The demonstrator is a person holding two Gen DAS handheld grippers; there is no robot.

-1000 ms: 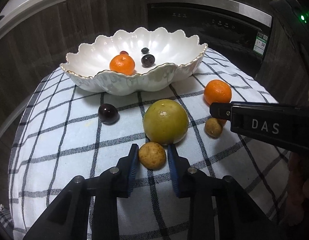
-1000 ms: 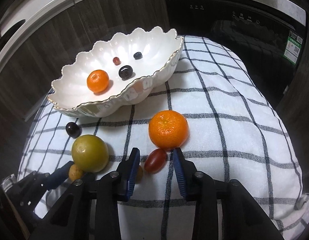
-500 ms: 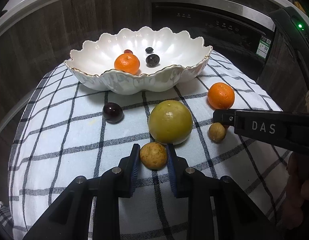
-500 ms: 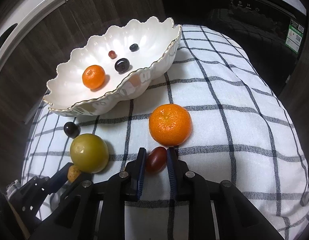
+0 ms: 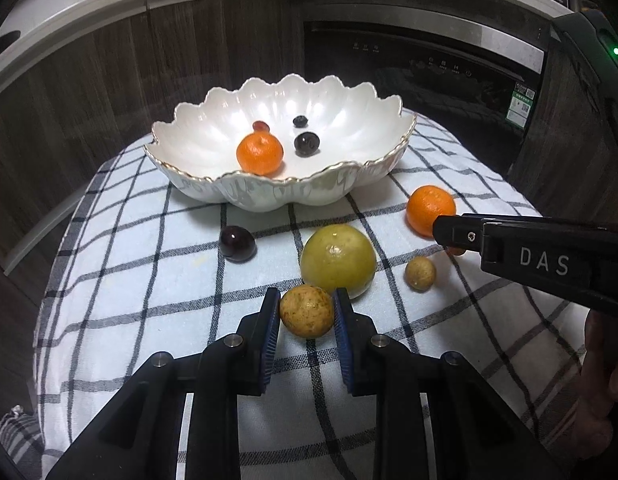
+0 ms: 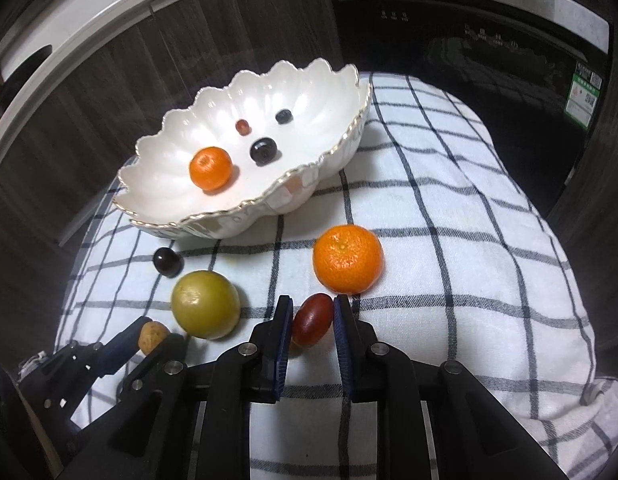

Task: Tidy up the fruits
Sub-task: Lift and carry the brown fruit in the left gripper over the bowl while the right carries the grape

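Both claws have just closed — the right claw (image 6: 309, 322) on the red date (image 6: 312, 319), the left claw (image 5: 305, 311) on the tan longan (image 5: 306, 311) — so both fruits seem ready to lift toward the bowl (image 5: 277, 196) at twelve o'clock.

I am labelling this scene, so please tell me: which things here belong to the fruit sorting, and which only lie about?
Belong:
scalloped white bowl
brown speckled round fruit, in left tongs
dark red oval fruit, in right tongs
big green round fruit
loose orange mandarin

Lying about:
checked white cloth
black oven
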